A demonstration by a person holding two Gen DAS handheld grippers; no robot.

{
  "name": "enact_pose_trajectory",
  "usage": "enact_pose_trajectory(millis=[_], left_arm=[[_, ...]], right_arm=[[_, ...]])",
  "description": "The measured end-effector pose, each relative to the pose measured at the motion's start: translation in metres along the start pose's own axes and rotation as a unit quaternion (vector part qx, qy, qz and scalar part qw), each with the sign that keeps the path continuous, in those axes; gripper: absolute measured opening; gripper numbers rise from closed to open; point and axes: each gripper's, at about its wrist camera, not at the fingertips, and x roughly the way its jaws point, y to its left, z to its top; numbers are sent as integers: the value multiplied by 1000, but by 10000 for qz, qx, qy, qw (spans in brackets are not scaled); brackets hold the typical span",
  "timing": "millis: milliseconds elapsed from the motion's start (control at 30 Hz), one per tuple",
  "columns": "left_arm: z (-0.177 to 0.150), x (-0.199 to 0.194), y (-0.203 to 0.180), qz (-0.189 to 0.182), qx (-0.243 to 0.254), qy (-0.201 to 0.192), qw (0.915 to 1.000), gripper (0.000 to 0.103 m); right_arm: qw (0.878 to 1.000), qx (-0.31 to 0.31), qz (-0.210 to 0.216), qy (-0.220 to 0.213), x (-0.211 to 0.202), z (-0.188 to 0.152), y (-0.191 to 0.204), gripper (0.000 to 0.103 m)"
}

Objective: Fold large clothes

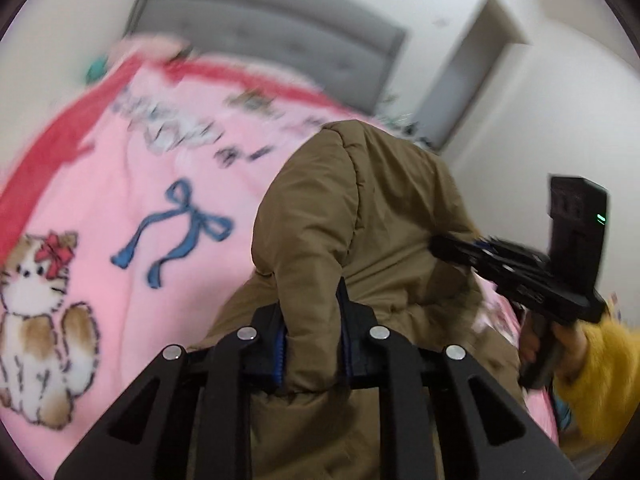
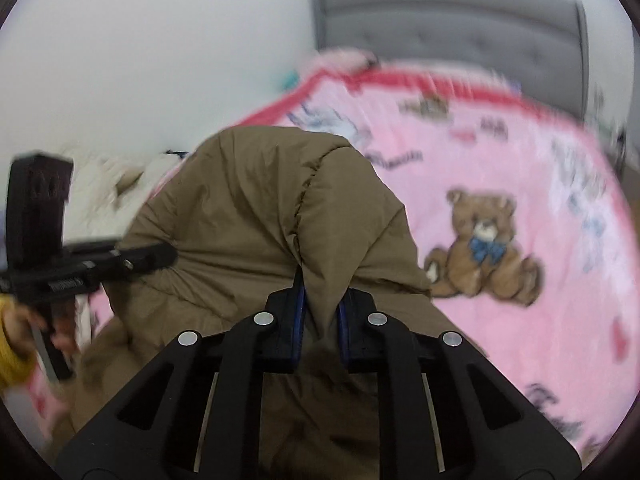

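Observation:
A large olive-brown padded jacket (image 1: 360,216) hangs lifted above a pink bed. My left gripper (image 1: 312,316) is shut on a thick fold of it. My right gripper (image 2: 322,300) is shut on another fold of the same jacket (image 2: 256,208). Each gripper shows in the other's view: the right one (image 1: 440,246) at the jacket's right side, the left one (image 2: 170,256) at its left side, both held by hands in yellow sleeves. The jacket's lower part is hidden behind the gripper bodies.
A pink blanket (image 1: 120,184) with a cat, a blue bow and a teddy bear (image 2: 484,240) covers the bed. A grey padded headboard (image 2: 448,28) stands at the far end. White walls and a doorway (image 1: 472,68) lie beyond. A white fluffy item (image 2: 108,188) lies at the left.

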Motion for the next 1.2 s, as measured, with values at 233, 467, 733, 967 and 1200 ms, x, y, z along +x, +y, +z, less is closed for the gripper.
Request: enact_pose_trajectory(millis=[233, 467, 733, 967, 1200], left_arm=[[-90, -63, -47, -565, 611, -9, 9965, 19], [-161, -74, -52, -447, 299, 312, 9981, 19], [-184, -67, -46, -24, 335, 320, 9989, 19], [-176, -66, -54, 11, 930, 561, 9941, 19], [-160, -90, -93, 579, 2769, 559, 9575, 68]], right_arm=[[9967, -742, -135, -303, -109, -87, 59, 14], [9951, -893, -426, -96, -133, -174, 104, 14], [9720, -1898, -1380, 122, -114, -212, 143, 51], [8994, -4163, -1295, -303, -149, -195, 163, 81], [8044, -5705, -1653, 60, -113, -175, 165, 67]])
